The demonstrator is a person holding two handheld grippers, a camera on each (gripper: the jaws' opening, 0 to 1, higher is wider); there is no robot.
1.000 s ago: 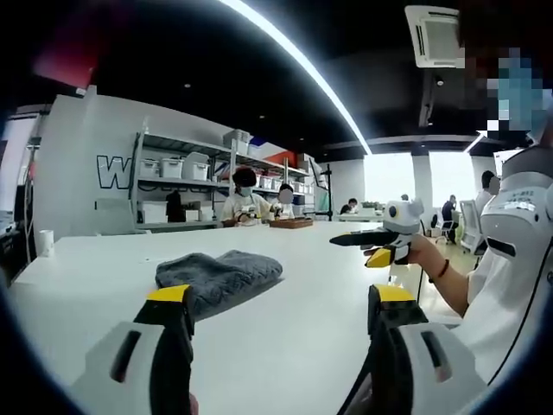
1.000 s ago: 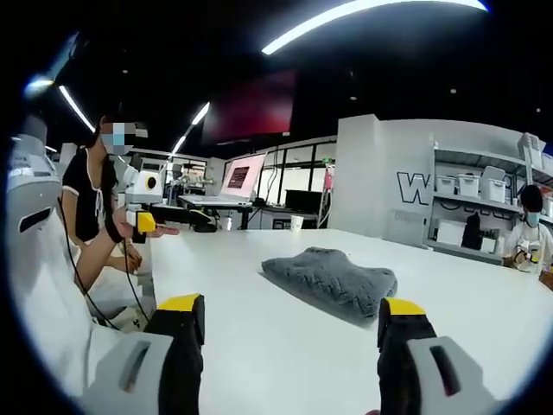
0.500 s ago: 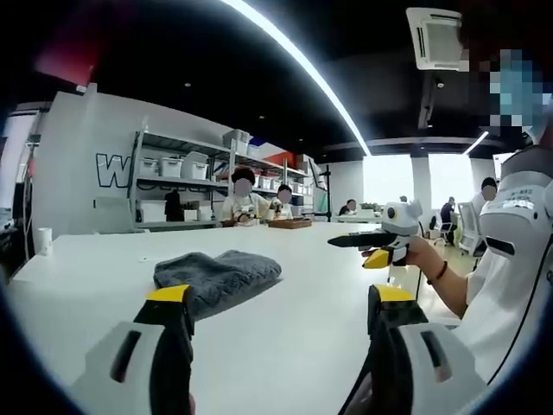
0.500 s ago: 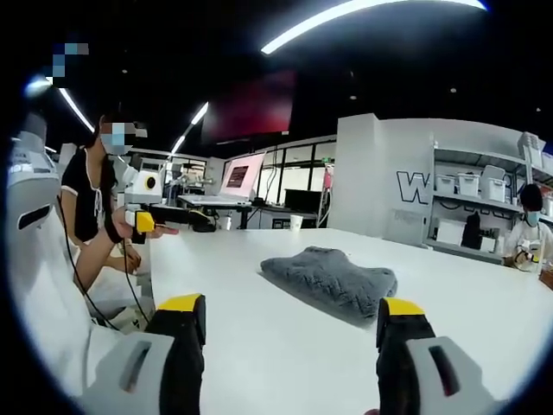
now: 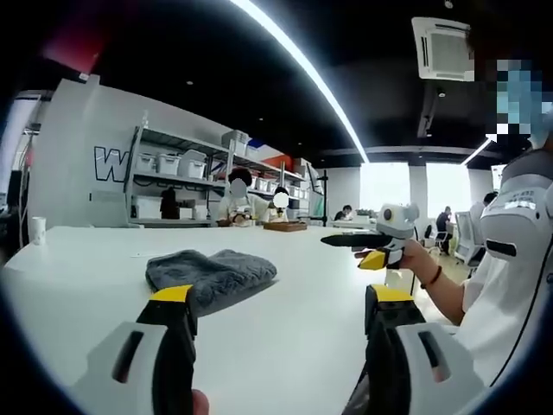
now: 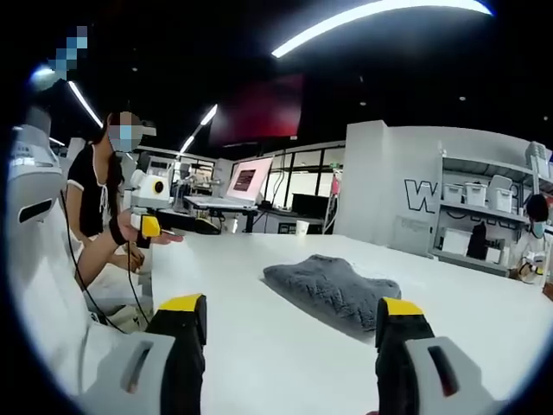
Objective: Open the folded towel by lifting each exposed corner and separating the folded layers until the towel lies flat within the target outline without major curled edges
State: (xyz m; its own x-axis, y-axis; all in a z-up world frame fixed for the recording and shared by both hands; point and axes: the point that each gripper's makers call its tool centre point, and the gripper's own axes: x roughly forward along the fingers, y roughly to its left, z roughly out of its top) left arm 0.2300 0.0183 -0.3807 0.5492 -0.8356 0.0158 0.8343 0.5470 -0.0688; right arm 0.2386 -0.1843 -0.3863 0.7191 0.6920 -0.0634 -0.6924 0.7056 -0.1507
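One folded grey towel [image 5: 210, 277], one white table [image 5: 311, 285], two claws [image 5: 281, 303].

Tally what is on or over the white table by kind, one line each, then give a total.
Grey folded towel: 1
Hand-held grippers with yellow tips, left and right: 2
White cup near the table's far edge: 1
Total: 4, all on or over the white table

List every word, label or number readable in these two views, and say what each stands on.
"W": large dark letter on the white wall behind the shelving, which cuts off the rest of the word.
"W": the same wall lettering in the right gripper view, the rest hidden.
Screen beyond the table: content too blurred to read.
Shelf bins: no readable labels.
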